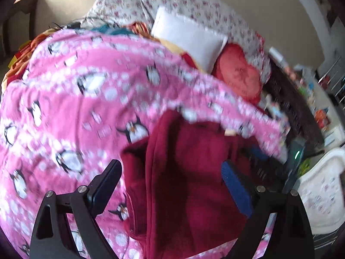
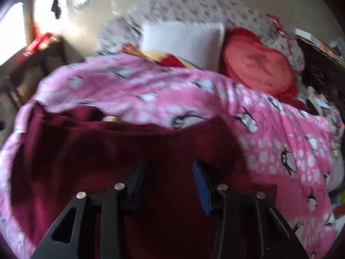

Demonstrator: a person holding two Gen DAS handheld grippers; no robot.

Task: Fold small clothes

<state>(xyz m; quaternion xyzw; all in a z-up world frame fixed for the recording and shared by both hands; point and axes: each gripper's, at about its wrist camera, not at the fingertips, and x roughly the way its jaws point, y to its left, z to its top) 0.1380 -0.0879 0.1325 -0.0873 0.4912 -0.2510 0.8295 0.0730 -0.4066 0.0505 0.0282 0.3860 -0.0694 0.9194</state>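
The left gripper (image 1: 170, 170) gapes wide over the dark red garment (image 1: 183, 183), gripping nothing. The right gripper (image 2: 170, 168) stands half open above it, pads clear. The garment lies on the pink penguin blanket (image 1: 75, 99), near its front edge.

L gripper (image 1: 170, 172) is pointing steeply down, fingers (image 1: 107, 185) standing wide apart, nothing pinched btwn them. R gripper (image 2: 170, 172) is also tilting down, fingers (image 2: 201, 185) sitting roughly half apart, pads not pressing on anything. Both views blurry w/ motion.
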